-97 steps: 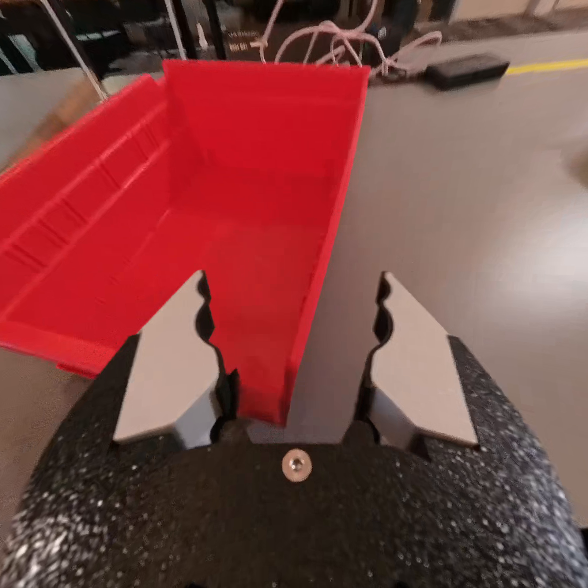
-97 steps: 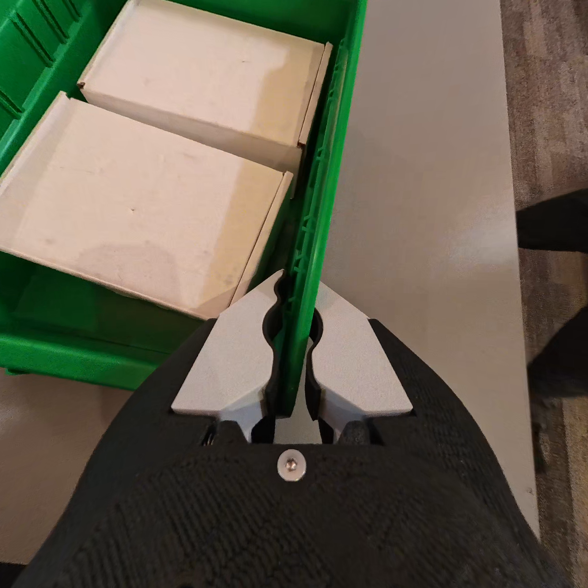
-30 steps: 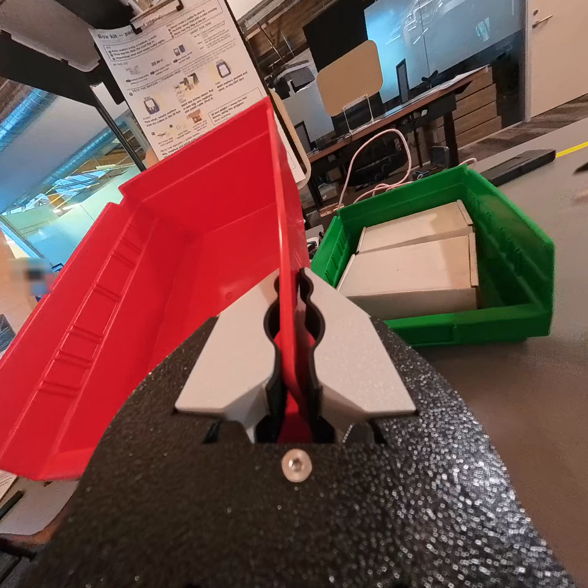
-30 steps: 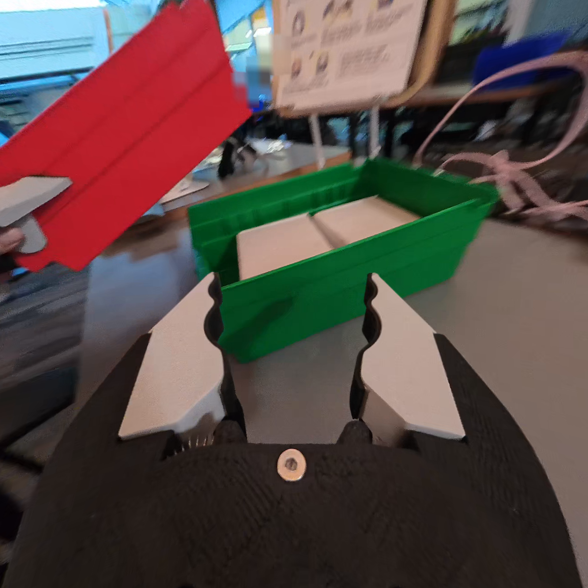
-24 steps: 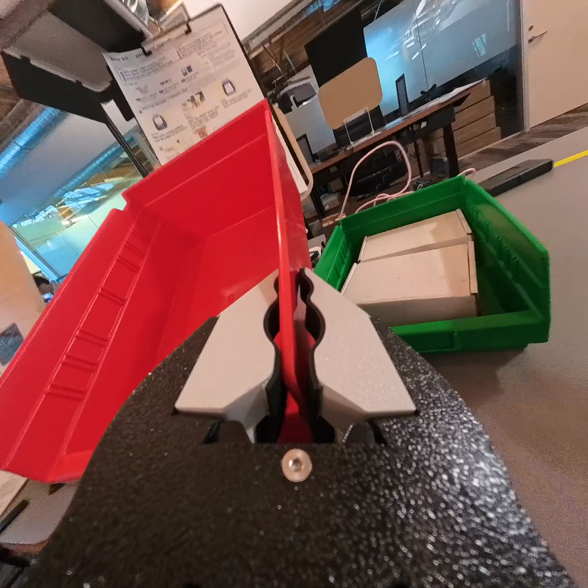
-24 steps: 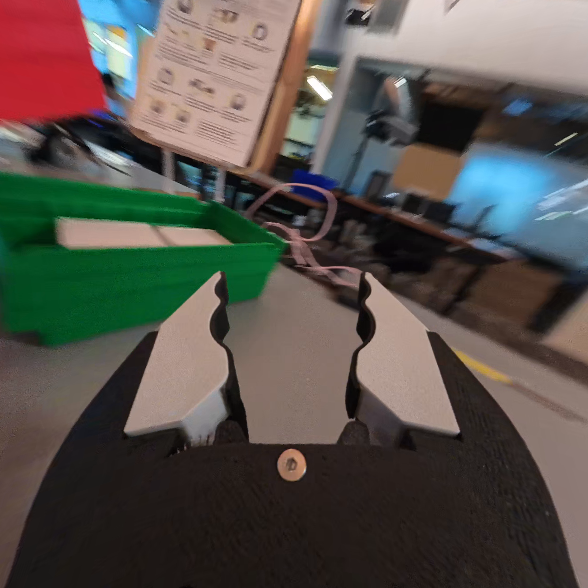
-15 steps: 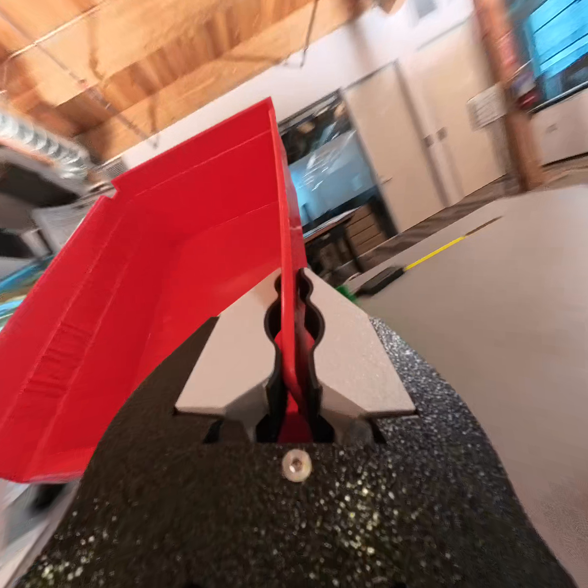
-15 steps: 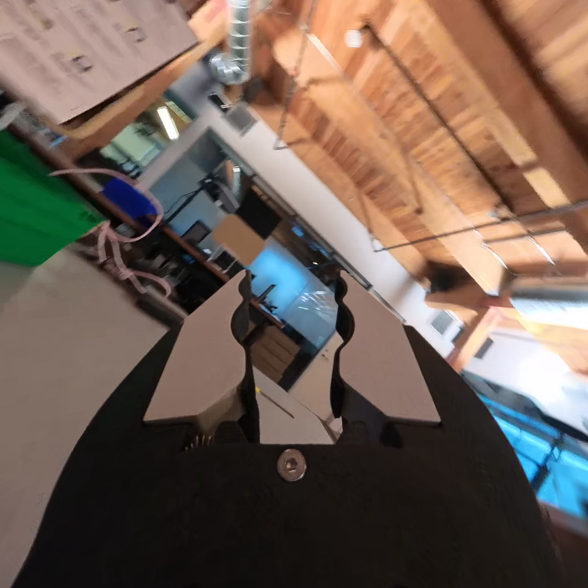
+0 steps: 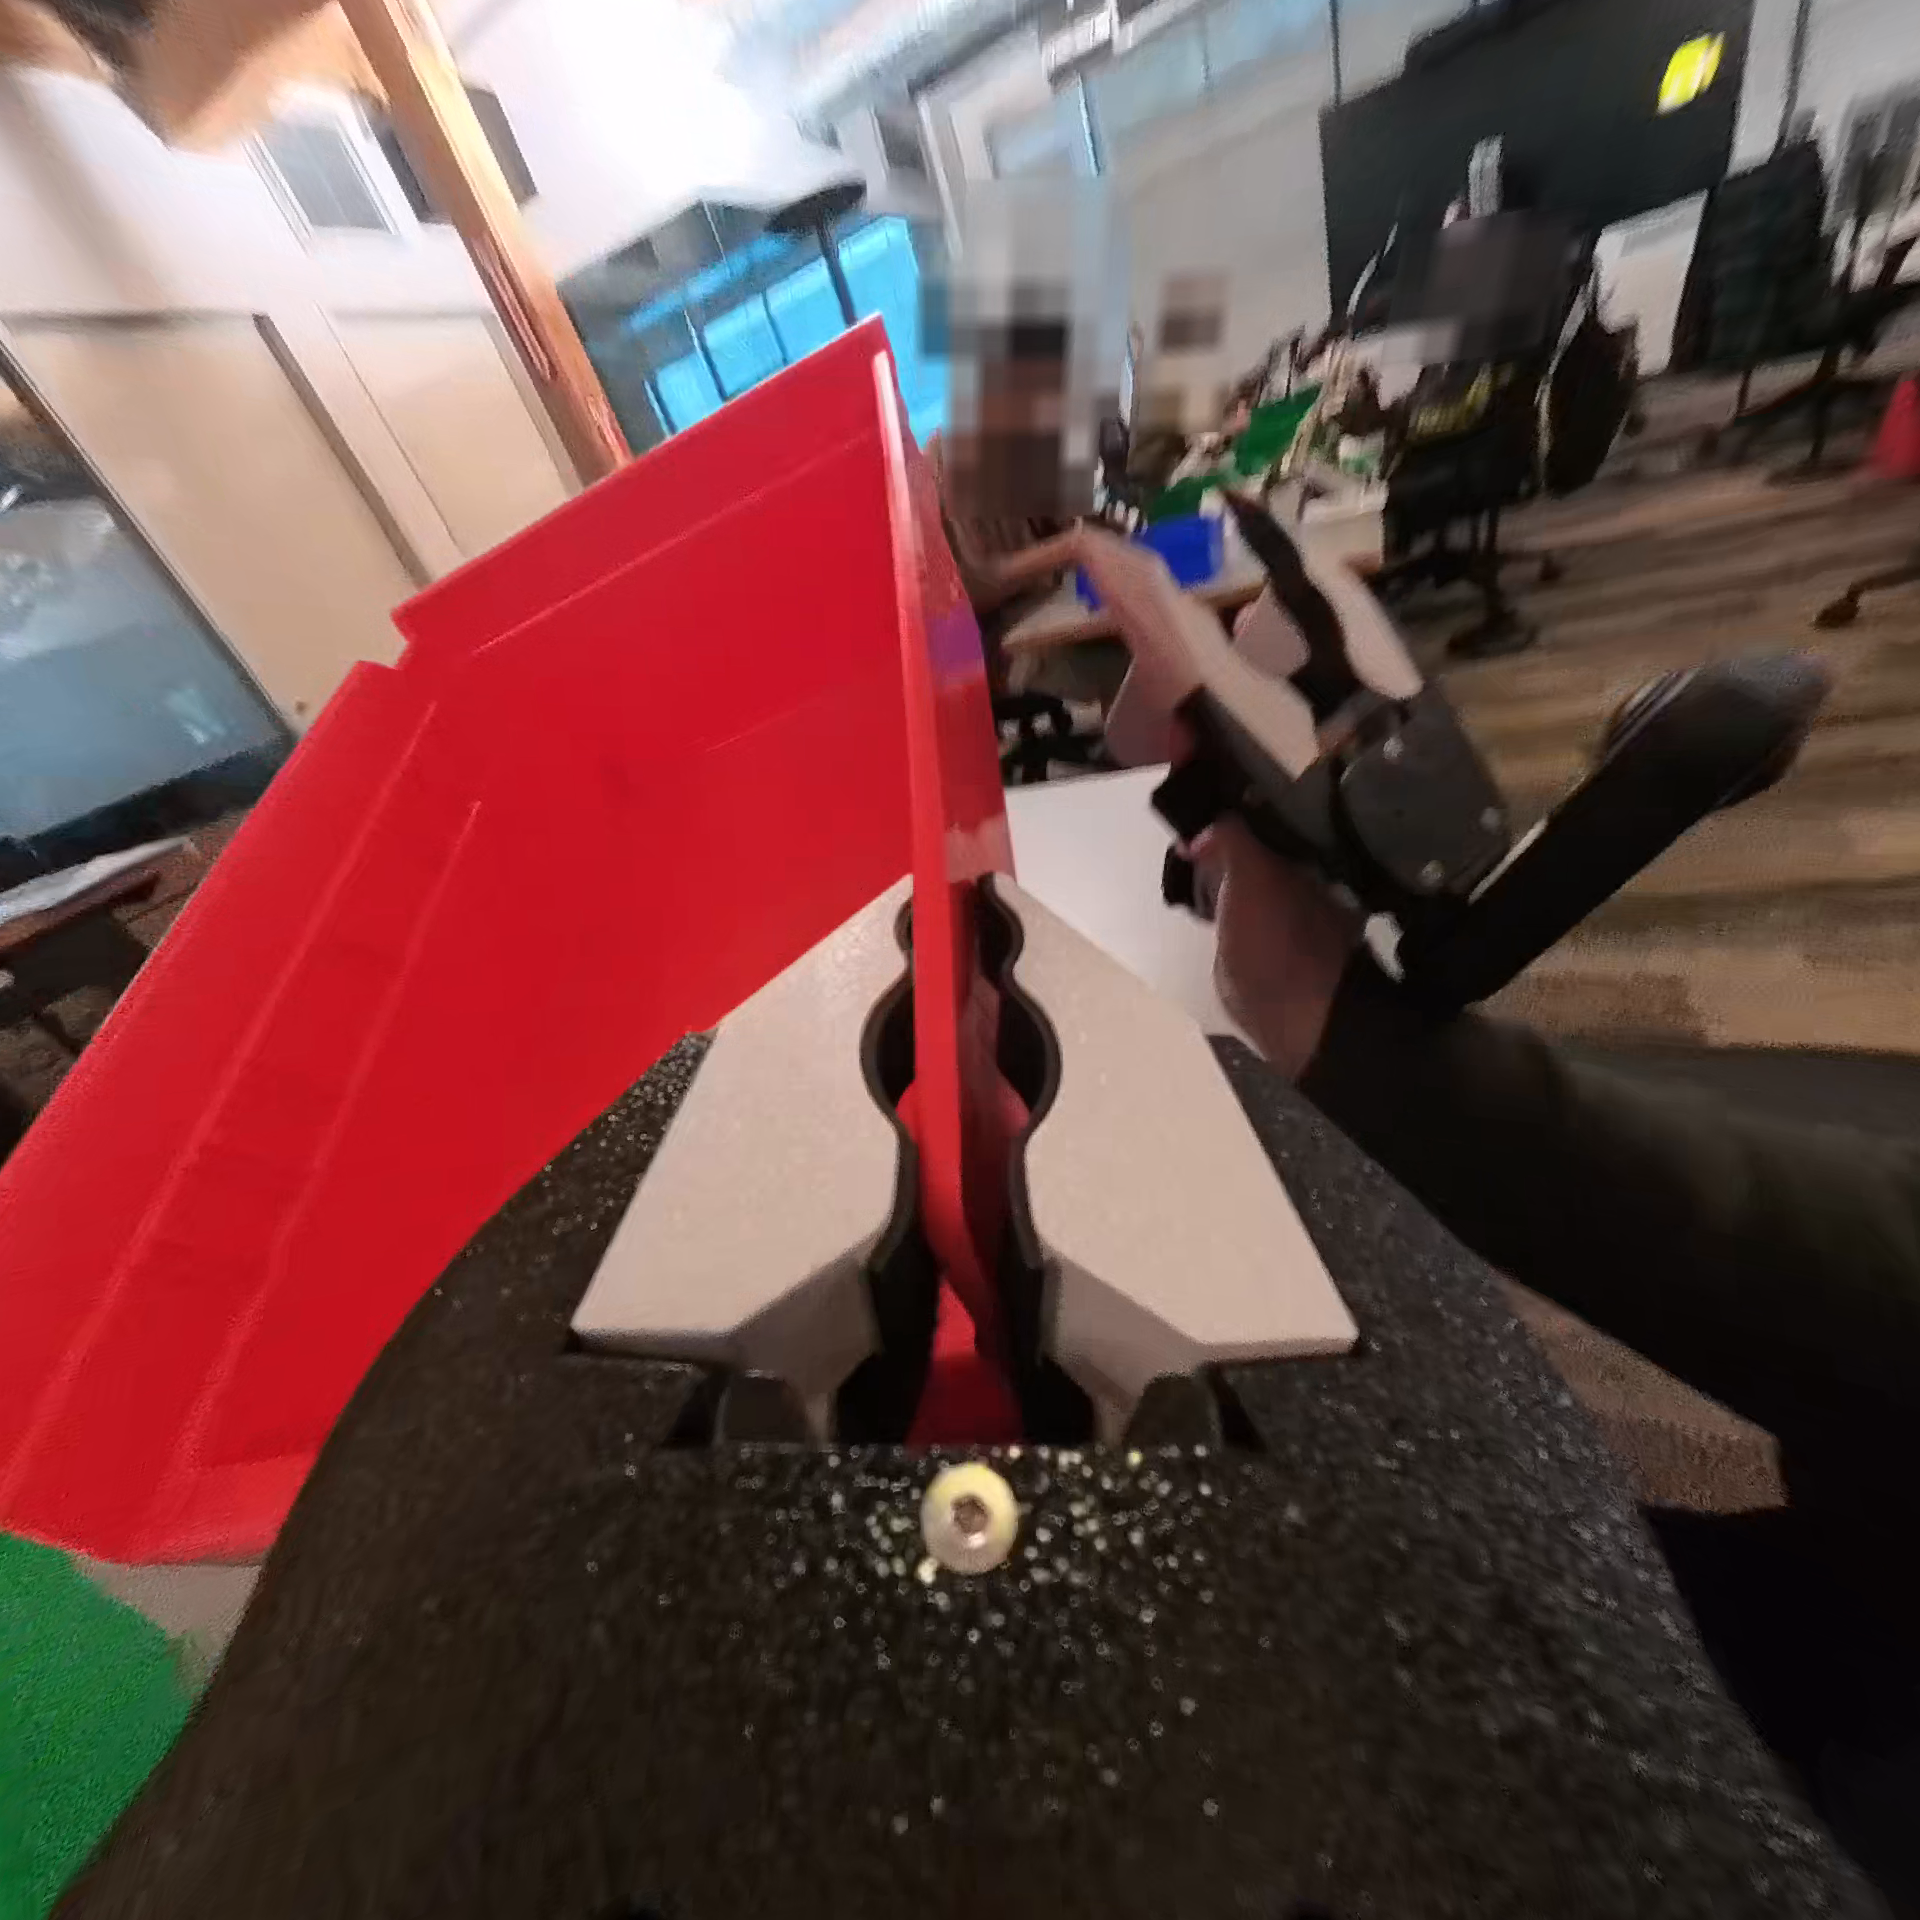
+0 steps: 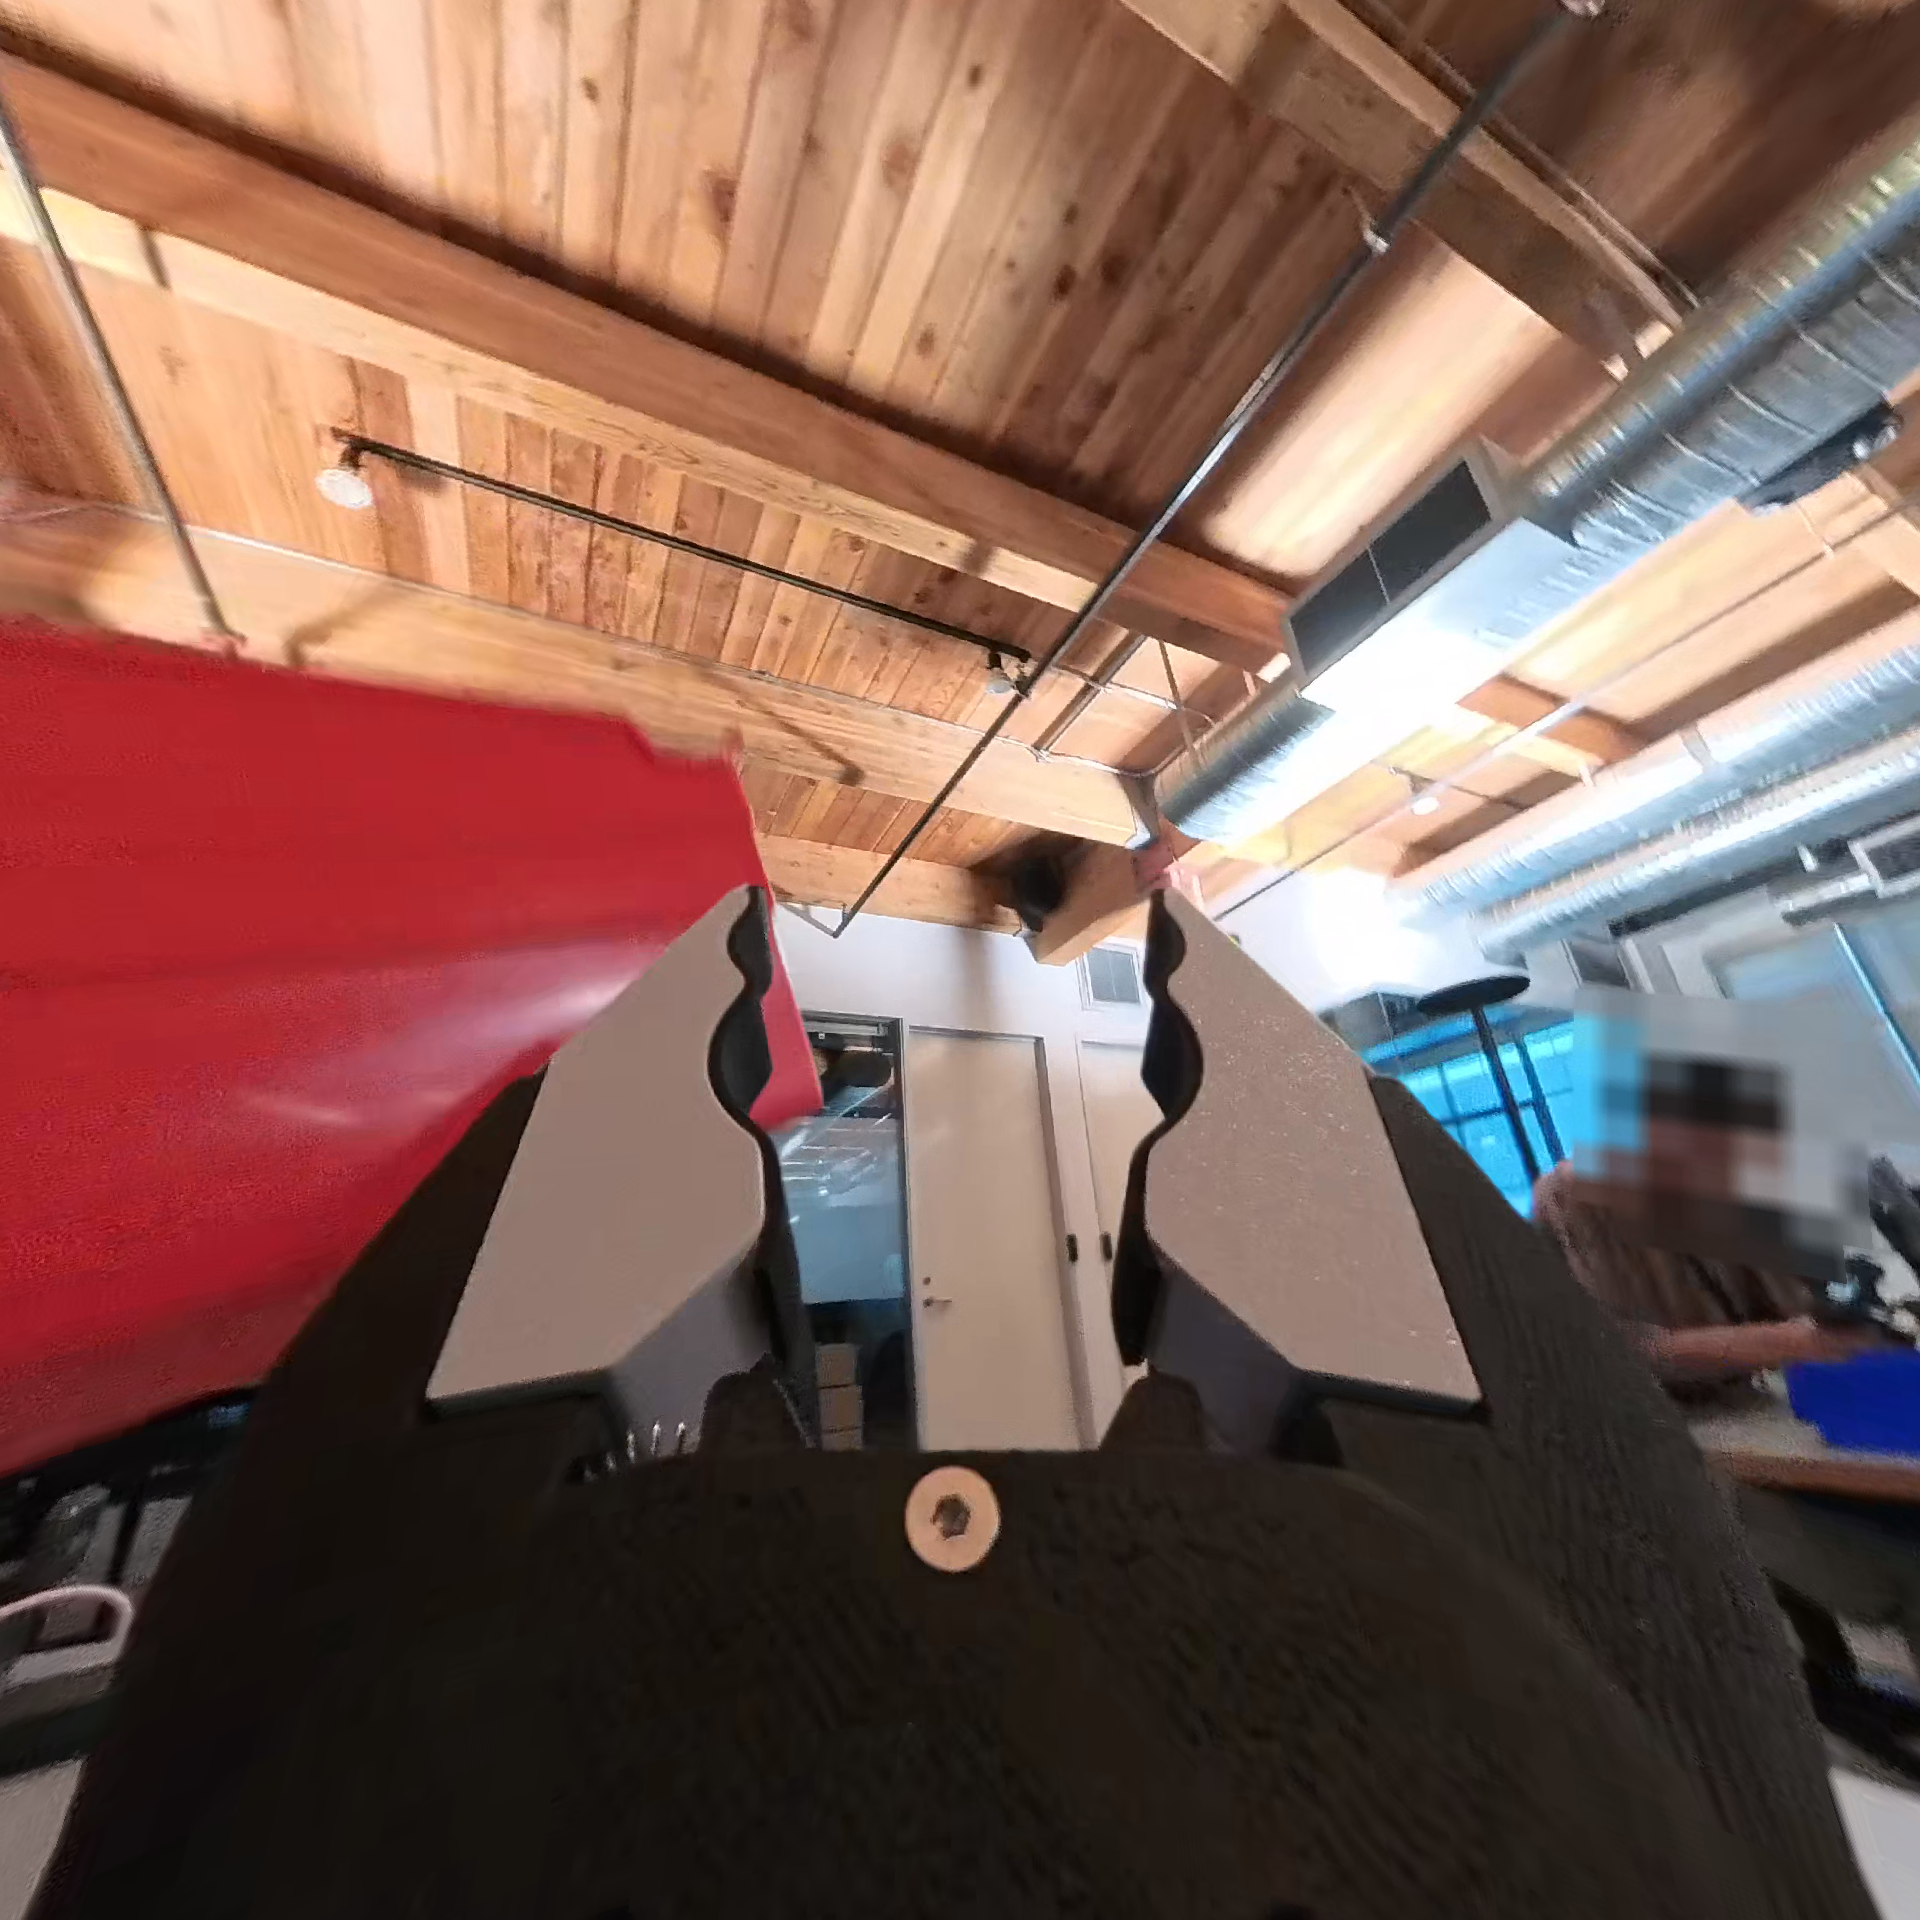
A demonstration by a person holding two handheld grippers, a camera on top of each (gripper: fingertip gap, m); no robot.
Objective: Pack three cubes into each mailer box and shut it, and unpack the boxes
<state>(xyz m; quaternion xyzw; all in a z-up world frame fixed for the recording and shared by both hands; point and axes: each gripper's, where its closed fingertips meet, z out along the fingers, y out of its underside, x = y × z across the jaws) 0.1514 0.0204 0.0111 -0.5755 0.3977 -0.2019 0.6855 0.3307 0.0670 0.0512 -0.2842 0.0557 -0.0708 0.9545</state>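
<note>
Both views have swung up from the counter toward the room and ceiling, the left gripper (image 9: 951, 914) clamped on the raised red bin's (image 9: 540, 831) side wall, the right gripper (image 10: 956, 925) wide open, holding nothing; no legible writing.

A timber plank ceiling (image 10: 727, 260) with silver ducts (image 10: 1714, 343) at upper right spans pale walls, a closed door (image 10: 987, 1226) at centre and blue-lit windows (image 10: 1455, 1049).

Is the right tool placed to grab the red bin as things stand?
Probably yes: the right tool is open and bare, and the red bin, clamped in the left tool, hangs just beside it, nothing between.
</note>
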